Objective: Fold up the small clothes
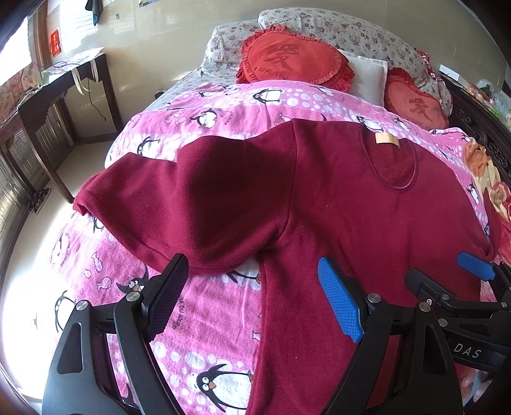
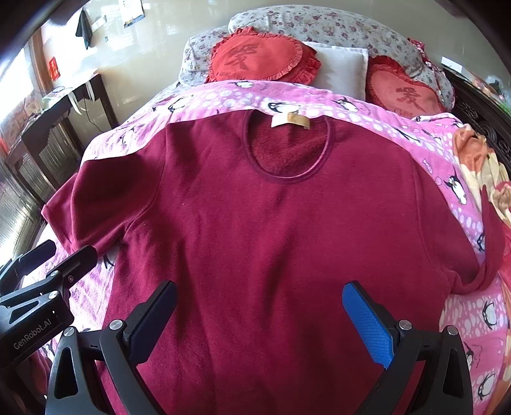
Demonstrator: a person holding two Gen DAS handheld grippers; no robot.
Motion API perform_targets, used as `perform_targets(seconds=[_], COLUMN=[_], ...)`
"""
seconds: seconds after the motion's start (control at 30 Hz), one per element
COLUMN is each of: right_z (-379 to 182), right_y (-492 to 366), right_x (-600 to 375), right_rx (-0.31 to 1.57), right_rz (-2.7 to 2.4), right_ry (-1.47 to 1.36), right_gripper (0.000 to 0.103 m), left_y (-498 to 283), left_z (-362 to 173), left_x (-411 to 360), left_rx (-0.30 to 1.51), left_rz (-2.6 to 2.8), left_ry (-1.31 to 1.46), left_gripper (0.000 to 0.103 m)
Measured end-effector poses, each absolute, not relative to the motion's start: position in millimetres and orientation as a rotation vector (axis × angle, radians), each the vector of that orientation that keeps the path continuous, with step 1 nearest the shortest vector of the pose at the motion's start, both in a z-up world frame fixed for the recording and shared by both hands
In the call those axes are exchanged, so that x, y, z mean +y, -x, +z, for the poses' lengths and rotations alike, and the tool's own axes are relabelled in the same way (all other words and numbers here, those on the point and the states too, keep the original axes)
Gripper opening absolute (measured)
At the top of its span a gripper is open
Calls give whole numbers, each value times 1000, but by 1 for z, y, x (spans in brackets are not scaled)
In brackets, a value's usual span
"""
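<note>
A dark red short-sleeved fleece top [image 1: 335, 204] [image 2: 271, 230] lies flat, front up, on a pink penguin blanket [image 1: 204, 306] [image 2: 367, 105], its neck with a tan label [image 2: 290, 120] pointing away. My left gripper [image 1: 255, 287] is open and empty, hovering over the top's left side seam below the left sleeve [image 1: 179, 198]. My right gripper [image 2: 258, 309] is open and empty, hovering over the lower middle of the top. The right gripper also shows in the left wrist view [image 1: 444, 274], and the left gripper in the right wrist view [image 2: 54, 255].
Two red heart cushions [image 2: 258, 57] [image 2: 405, 89], a white pillow [image 2: 341, 67] and floral pillows [image 2: 319, 22] lie at the head of the bed. A dark wooden desk [image 1: 48, 95] stands to the left. A floral blanket [image 2: 479, 159] lies at the right edge.
</note>
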State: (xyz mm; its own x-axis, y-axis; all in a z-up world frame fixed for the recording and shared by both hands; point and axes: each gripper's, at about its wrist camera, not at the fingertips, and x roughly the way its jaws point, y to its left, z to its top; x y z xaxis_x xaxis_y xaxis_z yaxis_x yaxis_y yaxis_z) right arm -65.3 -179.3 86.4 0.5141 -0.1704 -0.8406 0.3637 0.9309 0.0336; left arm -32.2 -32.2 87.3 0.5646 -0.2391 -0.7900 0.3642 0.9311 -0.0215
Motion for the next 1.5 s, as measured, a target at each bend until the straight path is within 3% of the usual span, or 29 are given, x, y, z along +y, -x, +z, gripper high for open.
perform_targets(seconds=[0.9, 1.4, 1.5], right_z=[73, 65, 61], right_y=[12, -17, -18], right_x=[-128, -97, -94], right_rx=[1021, 1048, 1065], right_rz=[-224, -134, -117], right_ry=[-149, -115, -113], right_gripper=[103, 103, 103], left_y=[-15, -129, -151], left_z=[85, 55, 39], left_x=[57, 198, 203], left_rx=[950, 1043, 1079], left_rz=[-249, -38, -18], left_ry=[-31, 456, 486], left_gripper=[84, 83, 77])
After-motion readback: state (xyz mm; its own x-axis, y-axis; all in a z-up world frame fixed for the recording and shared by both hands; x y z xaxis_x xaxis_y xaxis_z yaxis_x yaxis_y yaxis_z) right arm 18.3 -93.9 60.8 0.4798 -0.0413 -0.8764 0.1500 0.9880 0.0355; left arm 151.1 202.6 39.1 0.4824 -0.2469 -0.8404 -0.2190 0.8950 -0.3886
